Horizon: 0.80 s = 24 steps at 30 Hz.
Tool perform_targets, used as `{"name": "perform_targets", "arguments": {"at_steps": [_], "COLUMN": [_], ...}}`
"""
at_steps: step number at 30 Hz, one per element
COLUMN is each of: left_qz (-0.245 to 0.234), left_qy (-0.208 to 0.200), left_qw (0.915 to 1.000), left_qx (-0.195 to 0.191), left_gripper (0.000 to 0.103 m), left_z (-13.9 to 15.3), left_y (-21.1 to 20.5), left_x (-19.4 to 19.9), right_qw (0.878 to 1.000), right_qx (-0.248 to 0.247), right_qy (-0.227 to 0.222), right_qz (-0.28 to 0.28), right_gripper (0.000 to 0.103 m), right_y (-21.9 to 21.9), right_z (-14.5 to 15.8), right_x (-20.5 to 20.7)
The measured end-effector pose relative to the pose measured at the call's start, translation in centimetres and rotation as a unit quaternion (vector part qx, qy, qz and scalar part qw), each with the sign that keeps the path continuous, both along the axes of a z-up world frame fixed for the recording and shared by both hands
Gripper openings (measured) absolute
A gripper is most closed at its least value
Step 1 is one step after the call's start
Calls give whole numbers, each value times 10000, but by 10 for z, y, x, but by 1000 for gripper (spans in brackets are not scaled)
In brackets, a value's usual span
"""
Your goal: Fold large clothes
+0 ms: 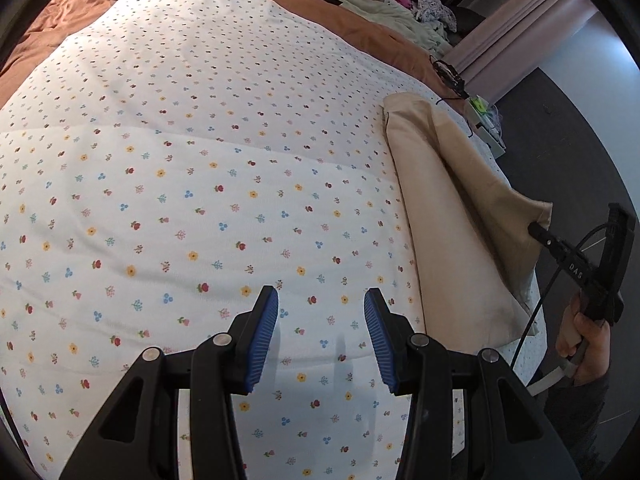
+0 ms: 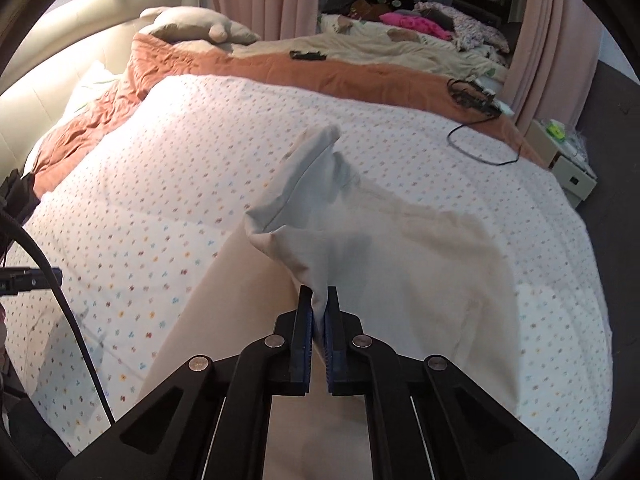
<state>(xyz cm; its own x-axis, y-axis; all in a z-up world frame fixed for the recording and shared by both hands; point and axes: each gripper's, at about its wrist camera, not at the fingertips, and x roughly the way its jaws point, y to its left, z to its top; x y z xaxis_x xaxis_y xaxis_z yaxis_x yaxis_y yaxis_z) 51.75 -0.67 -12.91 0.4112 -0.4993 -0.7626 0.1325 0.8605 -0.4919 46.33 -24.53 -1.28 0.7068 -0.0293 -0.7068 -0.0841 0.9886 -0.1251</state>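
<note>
A pair of beige trousers (image 2: 400, 256) lies on the floral white cover (image 2: 200, 168) of a bed. My right gripper (image 2: 318, 316) is shut on a bunched corner of the beige fabric, which is lifted off the bed in a peak. In the left wrist view the trousers (image 1: 448, 208) lie along the right edge of the bed, with one corner raised by the right gripper (image 1: 536, 230). My left gripper (image 1: 321, 304) hovers open over the floral cover (image 1: 200, 160), to the left of the trousers, with nothing between its blue pads (image 1: 262, 336).
A rust-orange quilt (image 2: 340, 74) borders the floral cover at the far side, with a black device and cable (image 2: 476, 100) on it. Clothes are piled beyond (image 2: 420, 22). A small bedside cabinet (image 2: 568, 168) stands at the right. A hand (image 1: 588, 344) holds the right gripper's handle.
</note>
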Motion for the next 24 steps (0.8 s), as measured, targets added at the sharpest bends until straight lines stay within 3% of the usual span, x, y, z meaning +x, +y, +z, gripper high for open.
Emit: {"name": "perform_targets", "arguments": {"at_steps": [2,4,5,14,24], "left_qz": [-46,-50,-47,-103,-132], "left_qy": [7,-70,-117,-132,-117], "left_qw": [10000,10000,9999,9999,9992], "left_qx": [37,-7,-29,37,346], "left_gripper": [55,76,78,79,79], "left_z": [1,3,4,5,0], "left_y": [-6,-11,-13,-31,-48], "left_x": [3,6,7,26,43], "right_qw": [9999,9997,9994,9972,9928], "right_qx": [-18,-4,-6,23,217], "right_qy": [-100,-184,-229,-295,-18], "right_qz": [-87,-190,-258,-690,-1177], "right_gripper": [1,1,1,1,1], "right_y": [-10,-20,-27,-69,-115], "right_z": [10,19,24,34,0], "right_x": [0,1,2,29,88]}}
